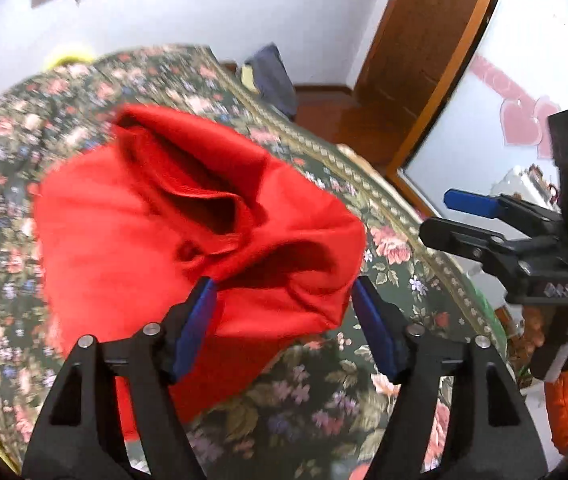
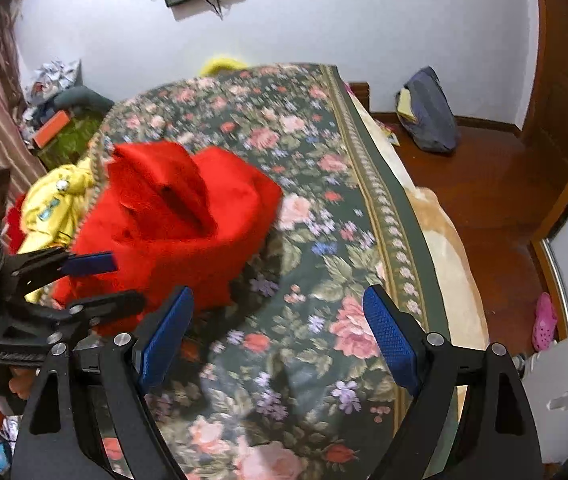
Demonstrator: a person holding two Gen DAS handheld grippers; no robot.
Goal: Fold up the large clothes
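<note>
A red garment [image 1: 171, 236] lies bunched on the floral bed cover [image 1: 324, 400]. It also shows in the right wrist view [image 2: 187, 224], left of centre. My left gripper [image 1: 284, 292] is open, its blue pads straddling the near edge of the red cloth without closing on it. My right gripper [image 2: 279, 300] is open and empty above bare cover to the right of the garment. Each gripper shows in the other's view, the right one [image 1: 440, 216] at the right edge, the left one [image 2: 123, 276] at the left edge by the red cloth.
A yellow garment [image 2: 55, 200] lies past the bed's left side. The bed's right edge [image 2: 440, 248] drops to a wooden floor with a dark bag [image 2: 428, 112] by the wall. A door [image 1: 424, 40] and a cluttered corner [image 2: 55, 116] are behind.
</note>
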